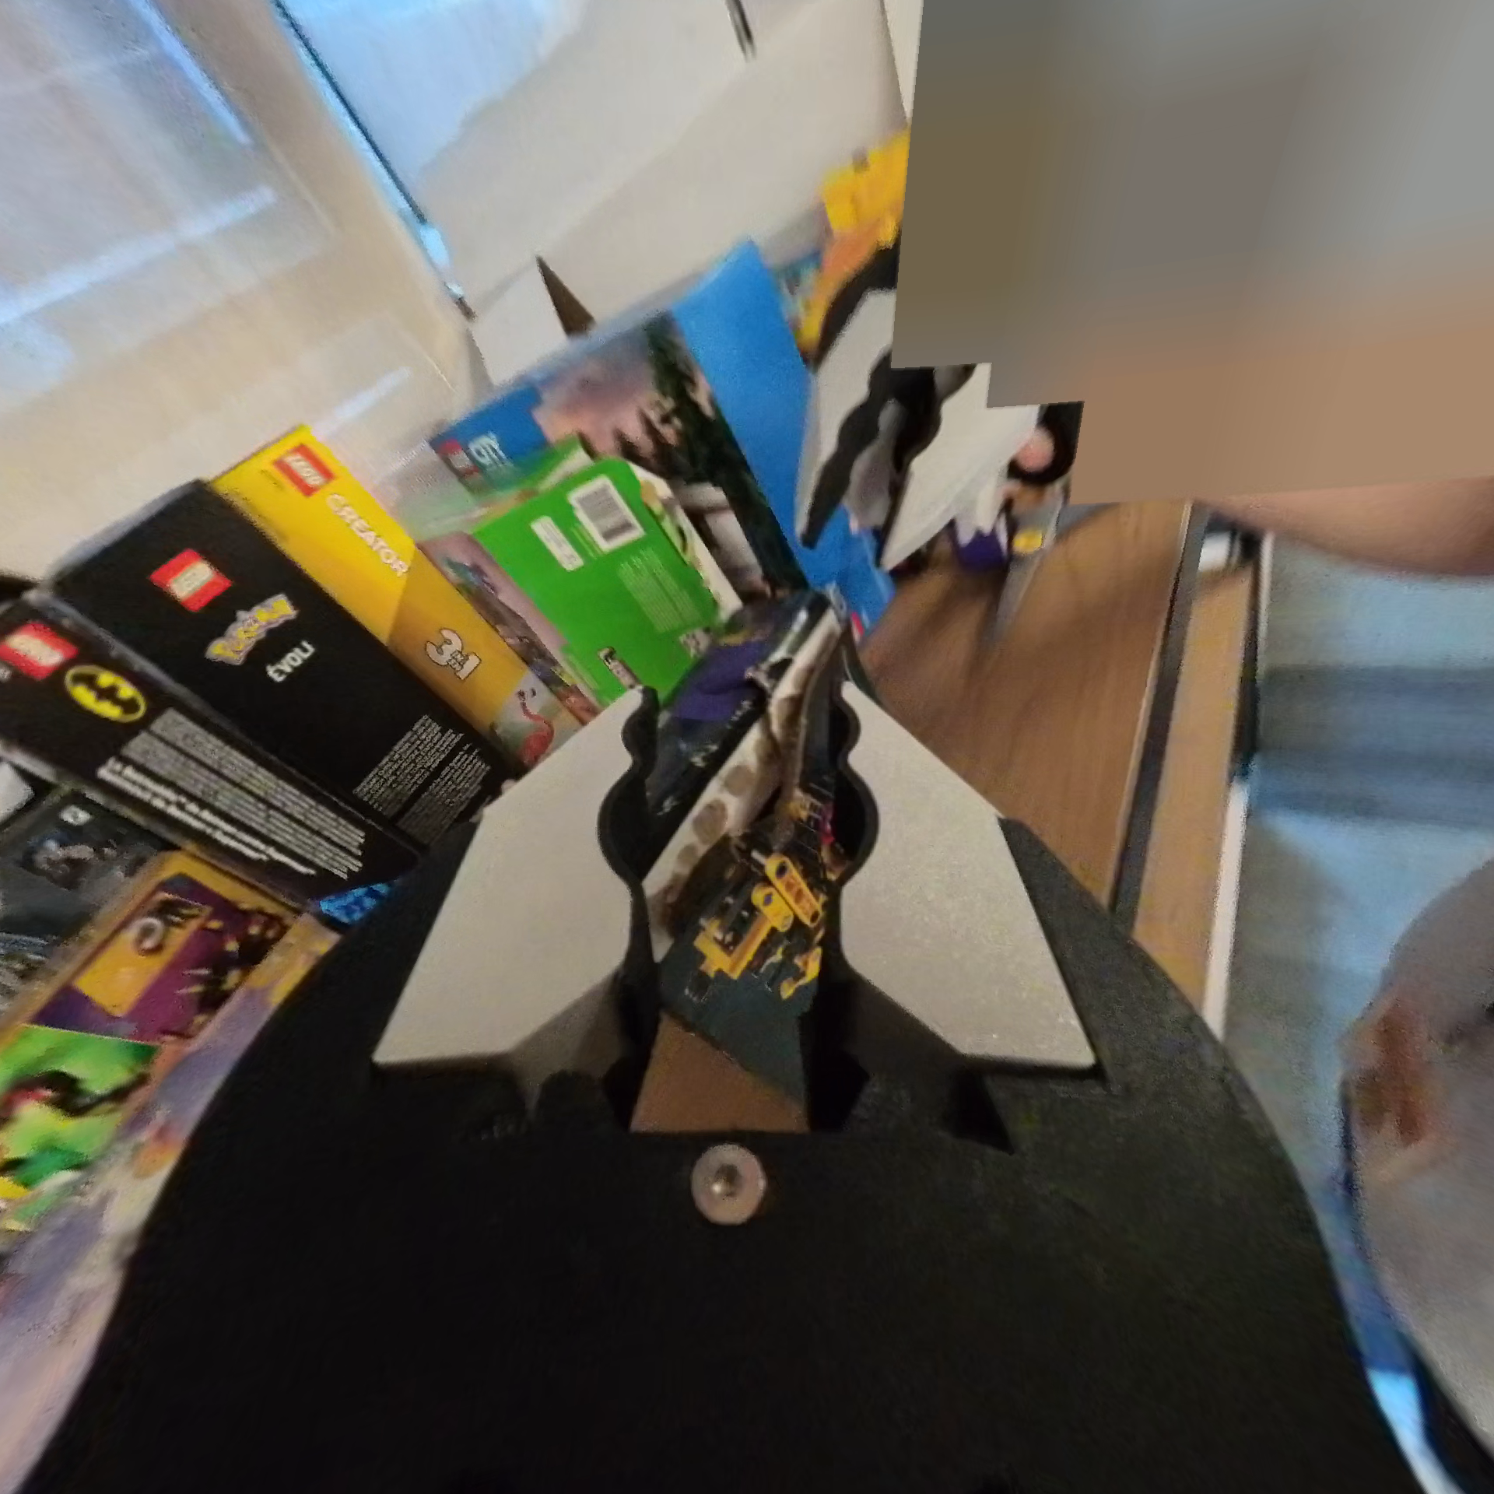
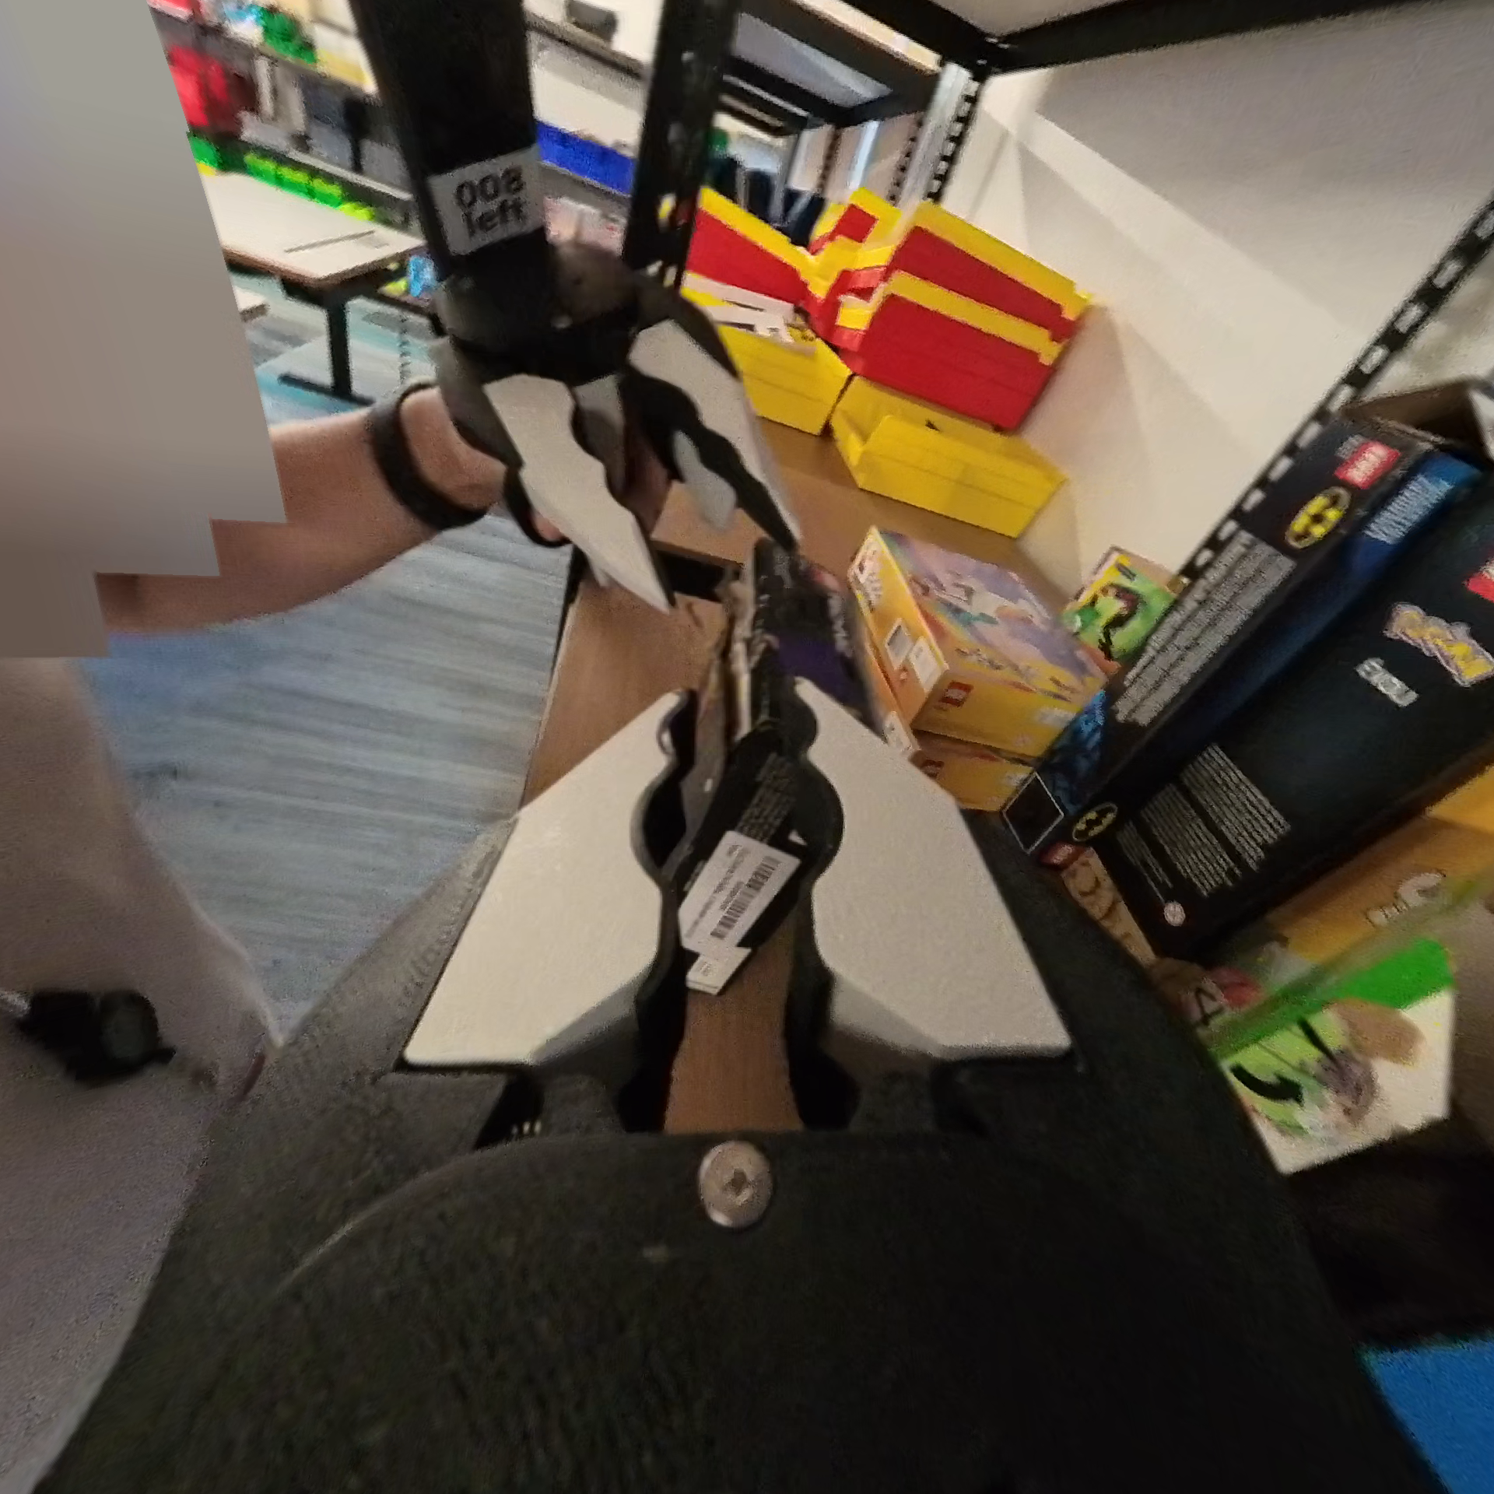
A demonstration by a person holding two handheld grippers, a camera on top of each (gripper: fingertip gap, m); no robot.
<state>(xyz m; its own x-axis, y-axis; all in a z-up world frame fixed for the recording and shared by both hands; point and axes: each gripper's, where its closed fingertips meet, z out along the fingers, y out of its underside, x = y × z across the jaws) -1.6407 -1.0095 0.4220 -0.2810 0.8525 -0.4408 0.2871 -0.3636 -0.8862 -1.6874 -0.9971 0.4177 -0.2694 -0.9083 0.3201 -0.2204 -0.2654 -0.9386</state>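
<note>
Box-holding by both claws at once, with one flat dark box (image 1: 752,913) caught edge-on between them. Left claw (image 1: 745,699) drawn narrow about the near end of that box, a printed yellow vehicle showing in the gap between the pale fingers. Right claw (image 2: 744,695) likewise closed down on the opposite end, pinching the thin edge just past a white barcode sticker (image 2: 740,897). Held above the wooden shelf board (image 1: 1010,687), apparently clear of it, though contact underneath cannot be judged. Seen from the right wrist view, left tool tilted steeply downward, fingers pointing down and toward the shelf, handle gripped by a hand (image 2: 453,461) with a black strap across its back. Right tool lying lower and flatter, aimed along the length of the box toward the other tool. Just beside the held box, leaning in a row: two black boxes (image 1: 267,671), a yellow box (image 1: 380,558), a green box (image 1: 598,582) and a blue box (image 1: 728,339). Farther back on the same shelf, yellow and red bins (image 2: 930,339) stacked against the white wall, well apart from both claws. Much of both views blurred by motion.
</note>
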